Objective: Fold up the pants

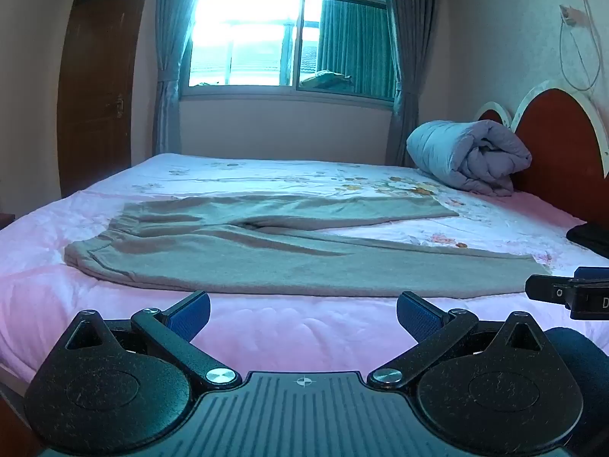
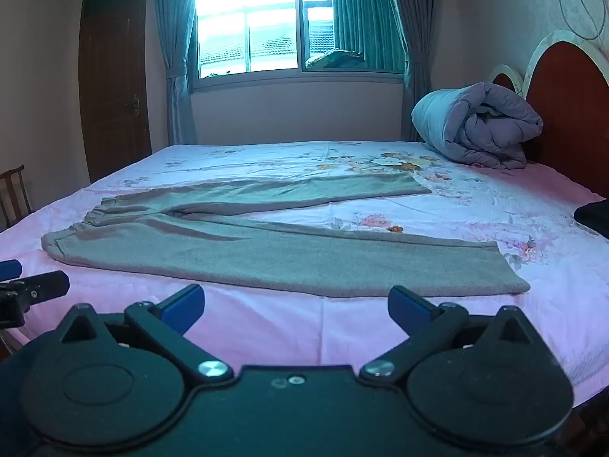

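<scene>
Grey pants (image 1: 243, 259) lie flat on the pink bed (image 1: 304, 327), waistband to the left, both legs running right and spread apart in a V. The right wrist view shows the same pants (image 2: 266, 255) with the near leg's hem at the right. My left gripper (image 1: 303, 314) hovers over the bed's near edge, short of the near leg, open with nothing between its blue pads. My right gripper (image 2: 296, 304) is likewise open and empty, just in front of the near leg. Each gripper's tip shows at the edge of the other's view: the right gripper (image 1: 571, 295), the left gripper (image 2: 26, 285).
A rolled grey-blue quilt (image 1: 468, 156) lies at the head of the bed by the red headboard (image 1: 555, 144). A dark item (image 1: 590, 236) sits at the bed's right edge. A window with curtains and a brown door (image 1: 95, 87) stand behind; a wooden chair (image 2: 13, 194) at left.
</scene>
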Motion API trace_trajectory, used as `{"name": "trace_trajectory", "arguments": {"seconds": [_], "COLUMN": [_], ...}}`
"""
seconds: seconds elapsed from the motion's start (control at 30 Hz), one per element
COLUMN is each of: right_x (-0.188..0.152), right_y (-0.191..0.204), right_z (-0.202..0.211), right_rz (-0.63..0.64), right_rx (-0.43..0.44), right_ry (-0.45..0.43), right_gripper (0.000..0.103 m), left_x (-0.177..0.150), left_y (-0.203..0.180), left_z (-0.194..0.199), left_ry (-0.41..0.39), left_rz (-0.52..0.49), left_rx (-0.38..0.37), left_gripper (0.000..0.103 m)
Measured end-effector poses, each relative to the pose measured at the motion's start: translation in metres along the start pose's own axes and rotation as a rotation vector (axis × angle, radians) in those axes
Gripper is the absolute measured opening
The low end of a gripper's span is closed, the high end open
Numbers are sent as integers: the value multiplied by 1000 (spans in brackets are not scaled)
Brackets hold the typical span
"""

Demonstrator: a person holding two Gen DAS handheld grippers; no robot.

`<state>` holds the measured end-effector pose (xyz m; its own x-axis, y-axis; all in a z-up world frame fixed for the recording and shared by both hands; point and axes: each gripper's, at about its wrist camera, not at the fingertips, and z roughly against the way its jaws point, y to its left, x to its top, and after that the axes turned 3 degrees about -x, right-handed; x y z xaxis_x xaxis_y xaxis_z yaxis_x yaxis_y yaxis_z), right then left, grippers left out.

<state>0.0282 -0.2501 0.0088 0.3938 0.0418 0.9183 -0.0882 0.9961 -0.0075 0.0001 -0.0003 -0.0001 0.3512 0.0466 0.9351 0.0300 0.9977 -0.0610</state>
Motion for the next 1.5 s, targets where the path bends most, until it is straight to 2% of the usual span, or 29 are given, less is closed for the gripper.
{"name": "trace_trajectory", "arguments": {"seconds": [1.5], "right_x": [-2], "right_y": [-1], "right_z": [-4], "right_rz": [1], "right_rx": [1], "right_ry": [10], "right_gripper": [97], "left_x": [0], "left_y": [1], "left_z": [2], "left_ry": [2], "left_rz": [-4], "left_rx": [1], "left_gripper": [103]}}
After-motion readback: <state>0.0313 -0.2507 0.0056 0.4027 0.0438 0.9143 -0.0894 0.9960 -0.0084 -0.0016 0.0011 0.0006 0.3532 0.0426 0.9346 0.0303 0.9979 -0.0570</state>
